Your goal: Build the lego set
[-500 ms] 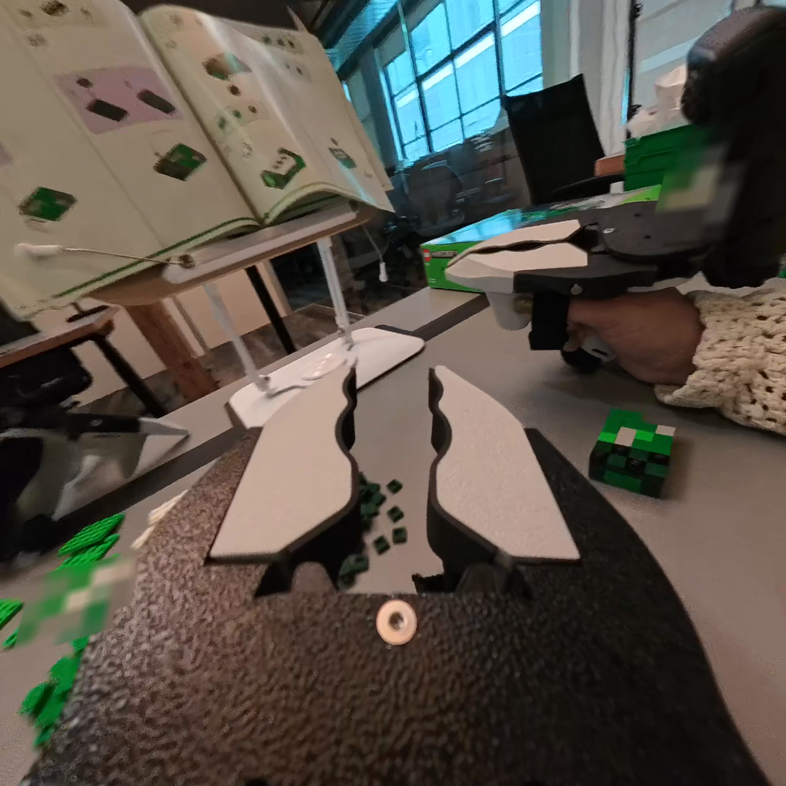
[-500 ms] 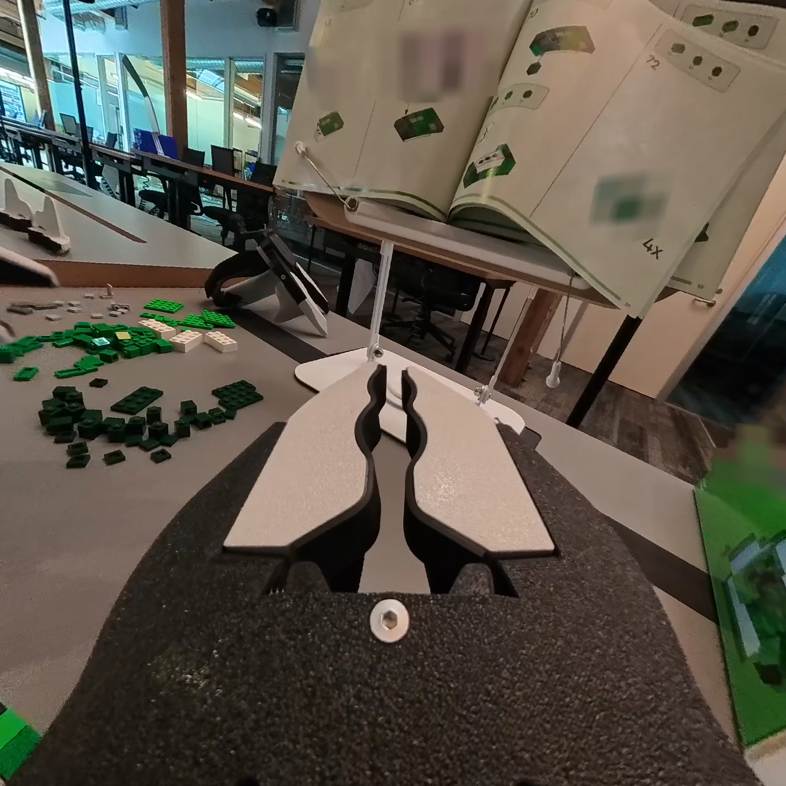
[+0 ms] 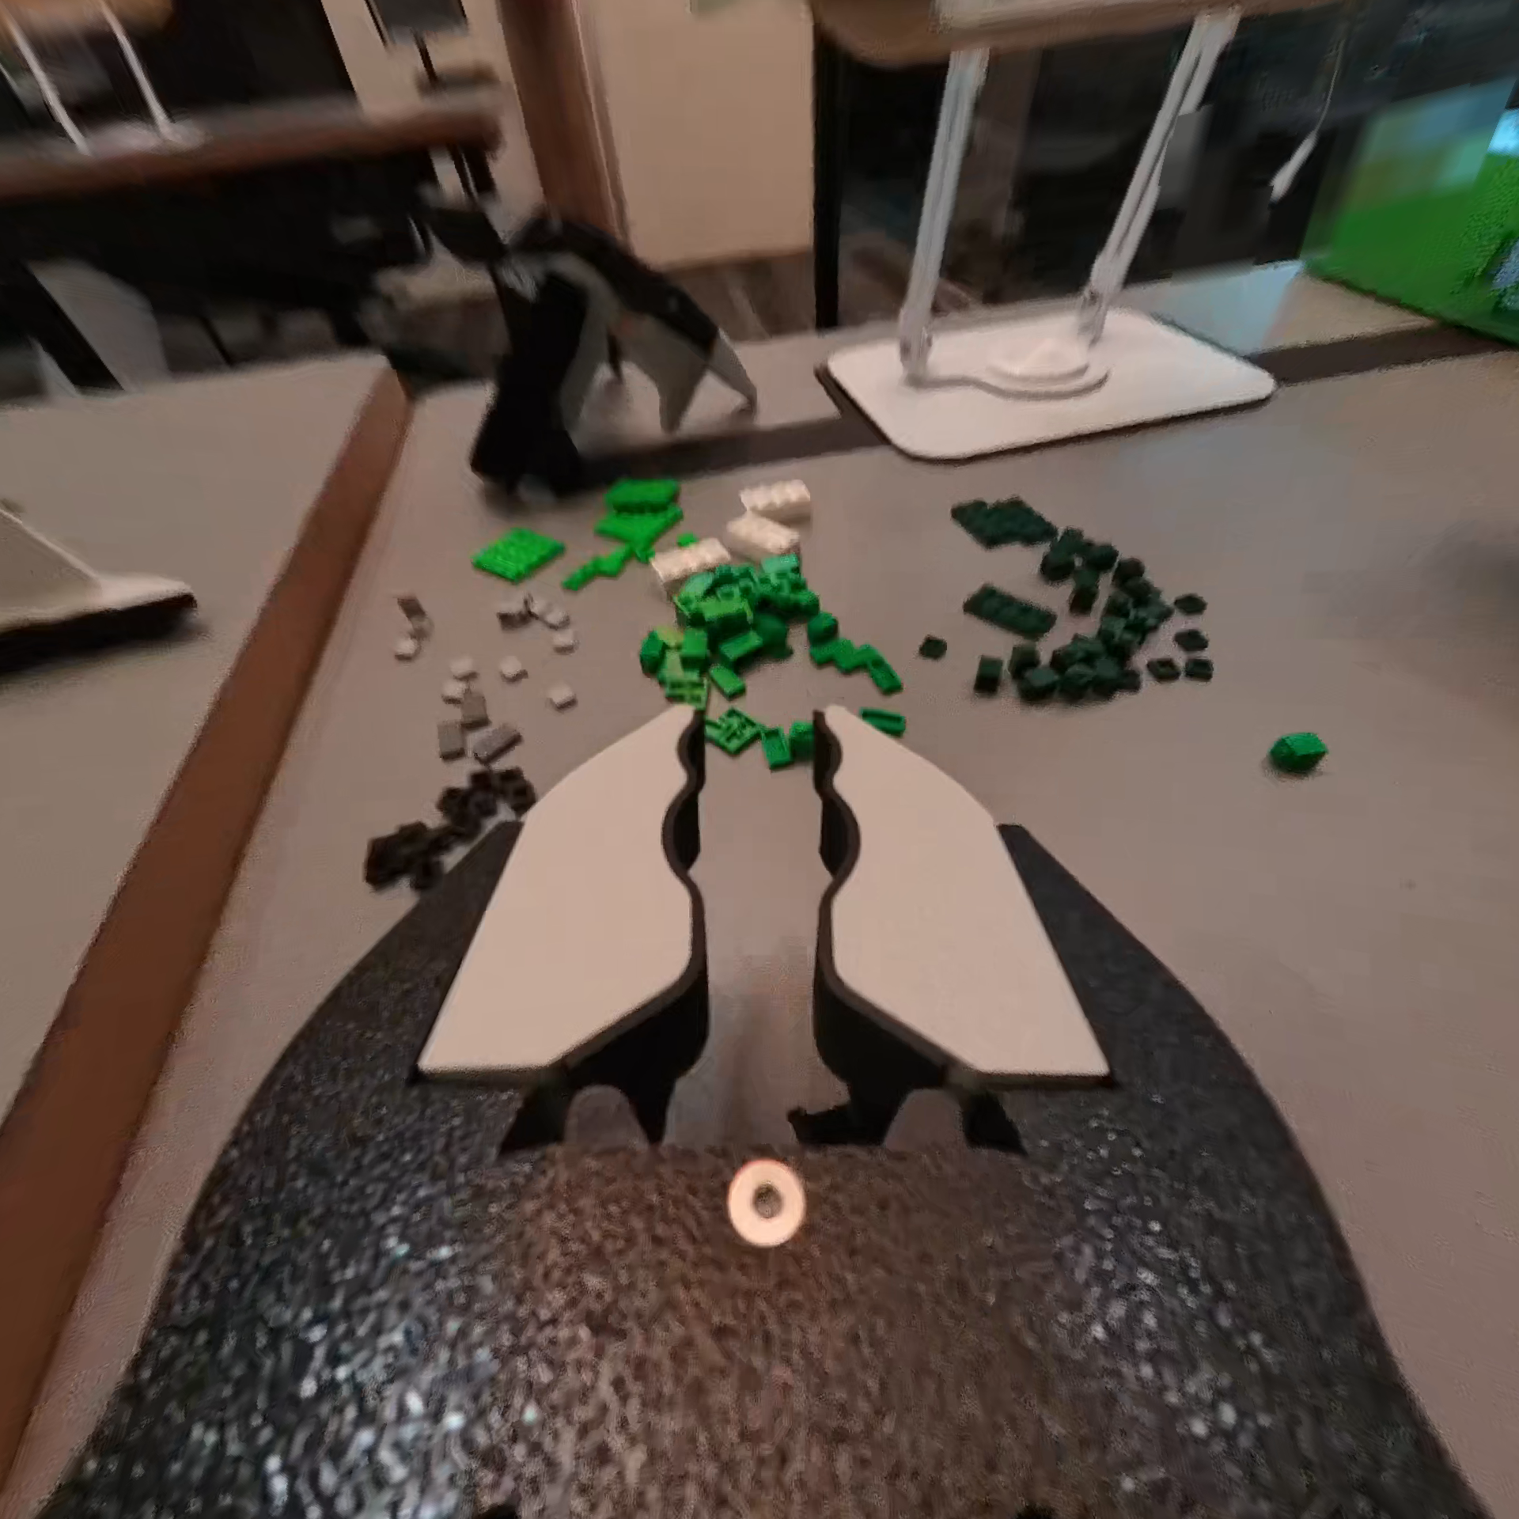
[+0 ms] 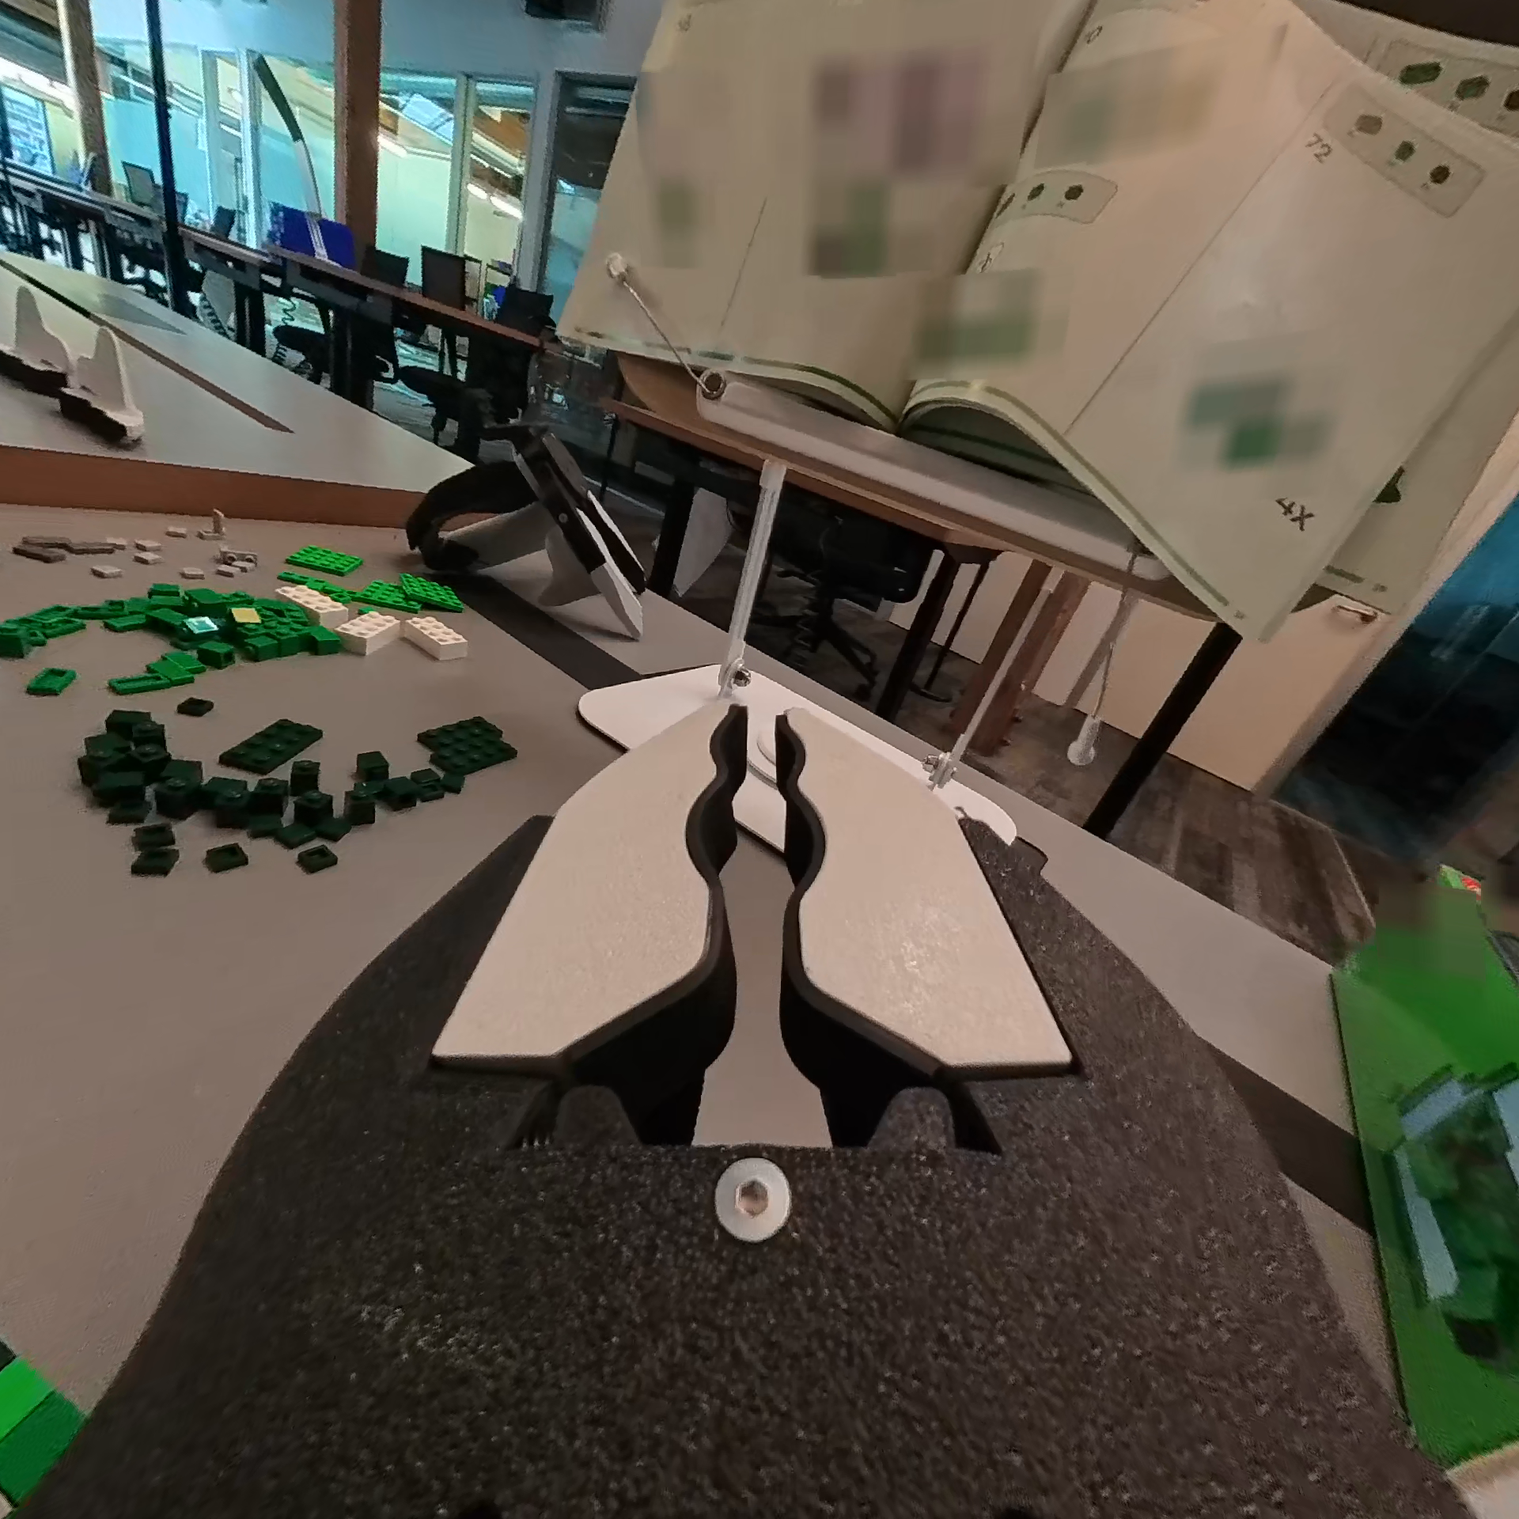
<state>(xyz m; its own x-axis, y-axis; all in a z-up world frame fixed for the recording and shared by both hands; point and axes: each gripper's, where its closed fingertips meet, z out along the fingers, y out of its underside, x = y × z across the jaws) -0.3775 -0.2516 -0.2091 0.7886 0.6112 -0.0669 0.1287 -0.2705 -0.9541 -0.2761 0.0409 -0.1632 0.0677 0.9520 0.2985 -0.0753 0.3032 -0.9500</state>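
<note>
In the left wrist view my left gripper [image 3: 758,723] is open and empty, low over the grey table [image 3: 1151,904]. Its tips stand just short of a pile of bright green pieces [image 3: 740,625]. Dark green pieces [image 3: 1077,608] lie to the right, white bricks [image 3: 764,526] behind, grey pieces [image 3: 493,657] and black pieces [image 3: 444,822] to the left. One loose green piece [image 3: 1297,750] lies far right. My right gripper [image 4: 759,719] is empty, its jaws a narrow gap apart, pointing at the book stand's base [image 4: 657,707]. The open instruction book [image 4: 1151,288] rests on the stand above.
A spare gripper [image 3: 592,362] lies at the back of the table, also in the right wrist view [image 4: 567,542]. A green box [image 4: 1438,1151] lies at the right. A green built piece [image 4: 25,1397] shows at the lower left corner. A brown table edge [image 3: 247,740] runs along the left. Left tips to right tips: about 30 cm. From the left gripper's tips to the loose green piece [image 3: 1297,750] is close to 15 cm.
My left gripper has swung left and tilted down, from facing the book stand and the right gripper to facing the piles of pieces. The right gripper has hardly moved.
</note>
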